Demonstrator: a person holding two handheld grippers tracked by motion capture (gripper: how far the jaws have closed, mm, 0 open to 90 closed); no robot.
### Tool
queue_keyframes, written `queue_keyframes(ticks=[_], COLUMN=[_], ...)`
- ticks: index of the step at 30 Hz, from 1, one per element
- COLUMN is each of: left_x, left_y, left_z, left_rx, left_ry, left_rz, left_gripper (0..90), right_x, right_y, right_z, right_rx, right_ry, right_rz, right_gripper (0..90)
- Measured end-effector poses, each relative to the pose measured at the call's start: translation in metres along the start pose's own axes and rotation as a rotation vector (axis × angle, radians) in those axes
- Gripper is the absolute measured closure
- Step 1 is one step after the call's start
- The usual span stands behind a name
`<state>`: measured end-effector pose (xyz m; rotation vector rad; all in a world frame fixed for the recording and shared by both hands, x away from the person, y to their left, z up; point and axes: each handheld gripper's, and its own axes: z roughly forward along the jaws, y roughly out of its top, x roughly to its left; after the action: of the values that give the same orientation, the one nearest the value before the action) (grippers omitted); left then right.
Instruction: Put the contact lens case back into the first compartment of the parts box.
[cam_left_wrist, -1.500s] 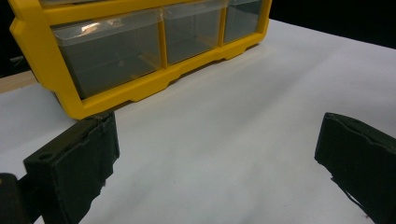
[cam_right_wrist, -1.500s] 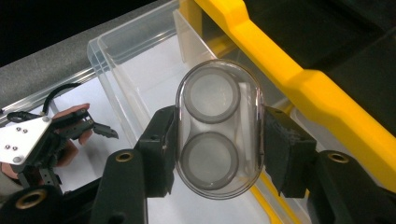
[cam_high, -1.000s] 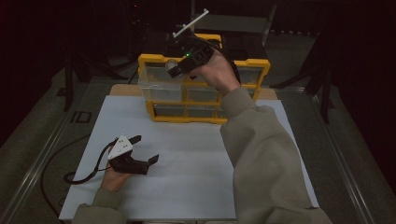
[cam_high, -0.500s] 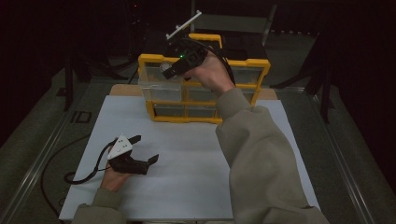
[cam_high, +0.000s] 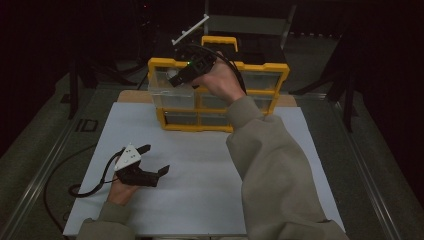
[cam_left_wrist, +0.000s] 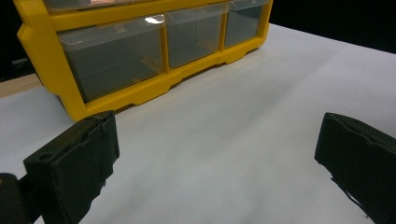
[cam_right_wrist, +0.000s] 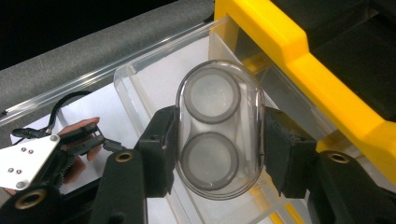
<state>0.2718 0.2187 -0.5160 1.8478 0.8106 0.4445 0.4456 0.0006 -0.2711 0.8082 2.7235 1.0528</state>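
Clear capsule case (cam_right_wrist: 219, 128) pinched between right hand-held gripper (cam_right_wrist: 218, 149) pads, above open drawer (cam_right_wrist: 154, 84).

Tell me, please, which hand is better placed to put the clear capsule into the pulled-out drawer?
Right: the right gripper already clamps the clear capsule over the open drawer; the left gripper rests open on the white mat.

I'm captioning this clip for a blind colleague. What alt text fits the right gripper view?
The right claw grips a clear oval case holding two grey rings, over an open clear drawer of a yellow organizer. Lower left, farther off, the left claw rests on white paper.
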Motion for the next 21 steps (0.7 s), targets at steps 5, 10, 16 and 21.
queue_keyframes(ticks=[5, 10, 16, 21], left_x=[0.0, 0.0, 0.0001, 0.0001], left_y=[0.0, 0.0001, 0.0002, 0.0002], left_z=[-0.0001, -0.0001, -0.0004, -0.0004], left_rx=[-0.001, -0.001, -0.001, -0.001], left_ry=[0.0, 0.001, 0.001, 0.001], left_rz=[-0.001, -0.001, -0.001, -0.001], left_gripper=[0.7, 0.7, 0.7, 0.7], right_x=[0.0012, 0.0025, 0.0034, 0.0029], right_y=[-0.0008, -0.0002, 0.0003, 0.0005], right_z=[0.0021, 0.0036, 0.0052, 0.0069], right_rx=[0.003, -0.002, -0.003, -0.001], right_ry=[-0.003, -0.007, -0.015, -0.021], right_rz=[-0.004, -0.005, -0.003, -0.001], right_gripper=[48.8, 48.8, 48.7, 48.7])
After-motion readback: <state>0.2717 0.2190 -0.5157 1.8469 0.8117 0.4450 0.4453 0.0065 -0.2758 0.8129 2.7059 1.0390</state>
